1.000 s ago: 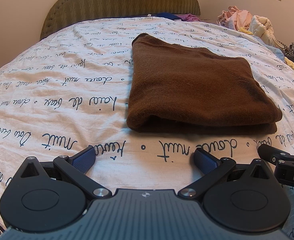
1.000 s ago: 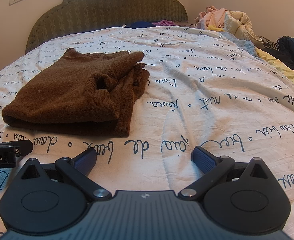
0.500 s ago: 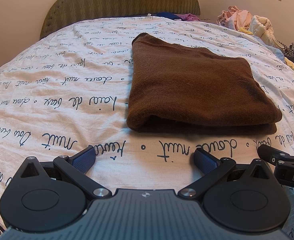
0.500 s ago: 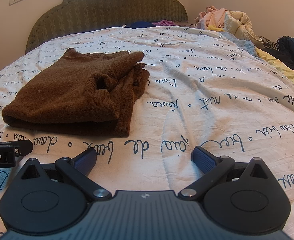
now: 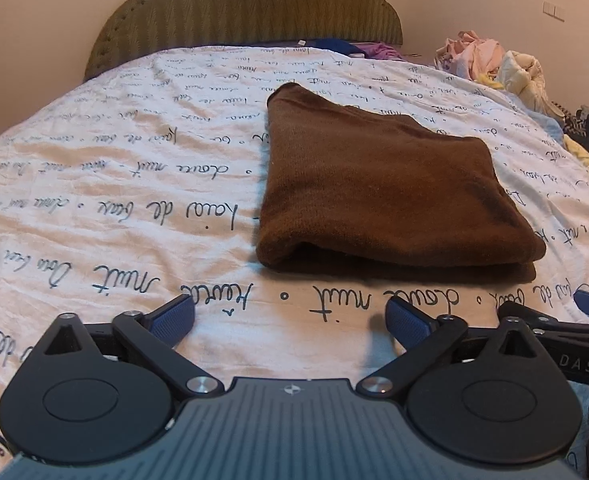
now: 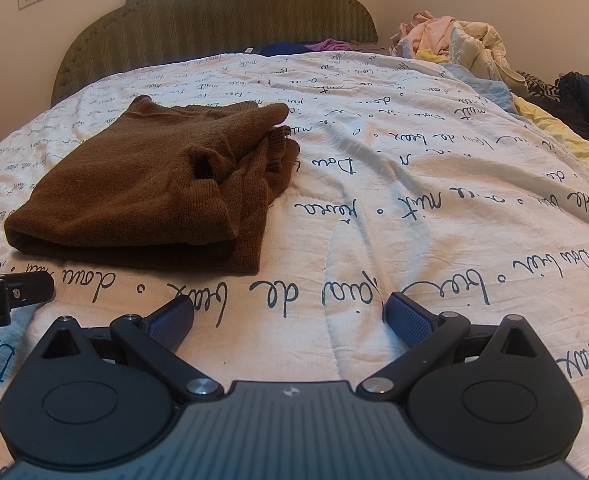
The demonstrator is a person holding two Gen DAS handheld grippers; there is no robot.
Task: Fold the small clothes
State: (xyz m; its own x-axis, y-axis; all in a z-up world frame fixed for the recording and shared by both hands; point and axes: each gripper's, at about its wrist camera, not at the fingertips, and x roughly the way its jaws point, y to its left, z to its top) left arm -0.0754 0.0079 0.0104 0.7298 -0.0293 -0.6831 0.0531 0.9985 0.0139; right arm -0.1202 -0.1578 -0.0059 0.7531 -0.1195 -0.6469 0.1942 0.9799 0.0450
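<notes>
A brown knitted garment (image 5: 382,192) lies folded into a thick rectangle on the bed. In the right wrist view the same brown garment (image 6: 154,188) sits ahead and to the left, its loose layers bunched at its right side. My left gripper (image 5: 290,318) hovers just short of the garment's near folded edge; its jaws are closing slightly but stand wide, with nothing between them. My right gripper (image 6: 290,316) is open over bare bedcover, to the right of the garment, holding nothing. Part of the right gripper (image 5: 574,320) shows at the left view's right edge.
The bed is covered by a white bedcover (image 6: 434,208) printed with dark script. A green padded headboard (image 5: 246,4) stands at the far end. A heap of pale and dark clothes (image 6: 466,44) lies along the bed's far right side. Blue and purple items (image 5: 350,46) rest by the headboard.
</notes>
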